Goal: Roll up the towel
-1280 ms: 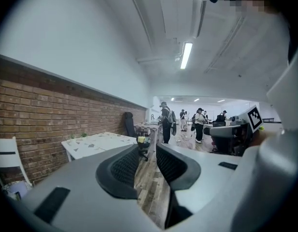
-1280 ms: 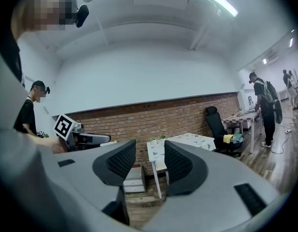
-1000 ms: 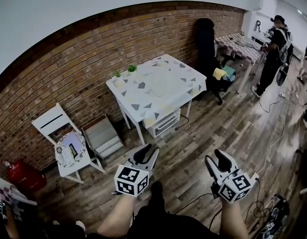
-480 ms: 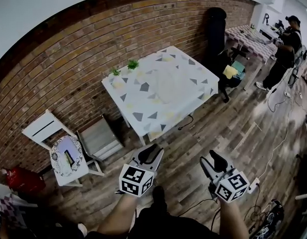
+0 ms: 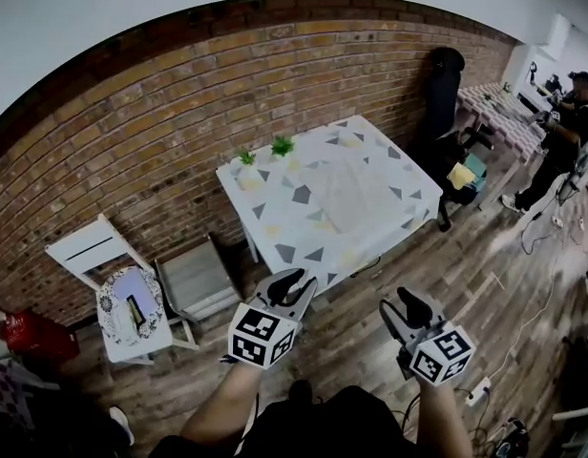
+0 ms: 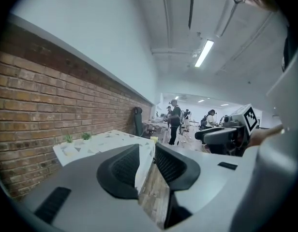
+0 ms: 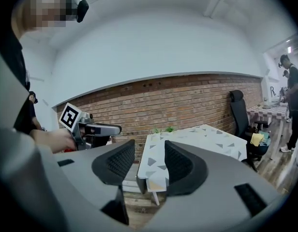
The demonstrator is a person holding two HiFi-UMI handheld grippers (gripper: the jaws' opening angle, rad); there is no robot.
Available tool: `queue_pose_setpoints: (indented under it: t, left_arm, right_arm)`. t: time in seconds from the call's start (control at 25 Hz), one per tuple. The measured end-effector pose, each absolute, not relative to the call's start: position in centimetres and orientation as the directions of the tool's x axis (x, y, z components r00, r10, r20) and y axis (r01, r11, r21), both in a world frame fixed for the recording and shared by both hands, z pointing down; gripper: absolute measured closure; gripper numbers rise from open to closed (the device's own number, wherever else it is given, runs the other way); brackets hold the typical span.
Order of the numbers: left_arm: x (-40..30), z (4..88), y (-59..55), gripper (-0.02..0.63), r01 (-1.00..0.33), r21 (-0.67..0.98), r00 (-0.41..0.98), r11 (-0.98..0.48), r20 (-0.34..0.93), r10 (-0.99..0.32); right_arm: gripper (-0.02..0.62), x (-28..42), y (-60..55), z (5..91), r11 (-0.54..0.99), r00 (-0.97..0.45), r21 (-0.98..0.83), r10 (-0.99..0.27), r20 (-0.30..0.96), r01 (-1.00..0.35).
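A pale towel (image 5: 345, 192) lies flat on the table with the triangle-pattern cloth (image 5: 275, 222), which stands against the brick wall. Both grippers hover over the wood floor, short of the table's near edge, and point at it. My left gripper (image 5: 292, 288) holds nothing and its jaws are closing. My right gripper (image 5: 403, 310) is open and empty. In the left gripper view the table (image 6: 98, 140) shows beyond the left gripper (image 6: 148, 164). Between the jaws of the right gripper (image 7: 149, 166) the table's corner (image 7: 154, 170) shows.
Two small green plants (image 5: 265, 149) stand at the table's wall side. A white chair (image 5: 111, 284) and a grey folded item (image 5: 194, 280) stand to the left. A black office chair (image 5: 445, 89) and a person (image 5: 571, 122) are at the right. Cables (image 5: 480, 389) lie on the floor.
The table has grown larger and closer in the head view as both grippers moved forward toward it. Both stay empty.
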State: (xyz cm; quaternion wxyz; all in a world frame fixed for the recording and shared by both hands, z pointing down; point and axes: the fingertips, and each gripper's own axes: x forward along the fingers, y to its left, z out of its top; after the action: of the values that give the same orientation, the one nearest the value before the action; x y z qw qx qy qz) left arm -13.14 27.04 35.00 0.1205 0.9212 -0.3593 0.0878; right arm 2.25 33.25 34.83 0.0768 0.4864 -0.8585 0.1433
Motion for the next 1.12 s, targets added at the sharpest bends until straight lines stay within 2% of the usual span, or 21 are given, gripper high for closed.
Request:
queue_pose_setpoints:
  t: [0.56,1.12]
  left_arm:
    - [-10.0,37.6,16.9,0.496,-0.725,0.122,0.675,-0.678,0.325,-0.663]
    - [-4.5,38.4,5.1,0.497,-0.775,0.021,0.582,-0.632,0.412,-0.701]
  right_arm:
    - [0.403,4.5,20.7,37.4,0.561,-0.605,-0.231,-0.758,0.244,-0.795]
    - [0.403,6.9,6.1,40.0,0.699,-0.738,-0.241,-0.609,0.290,-0.673]
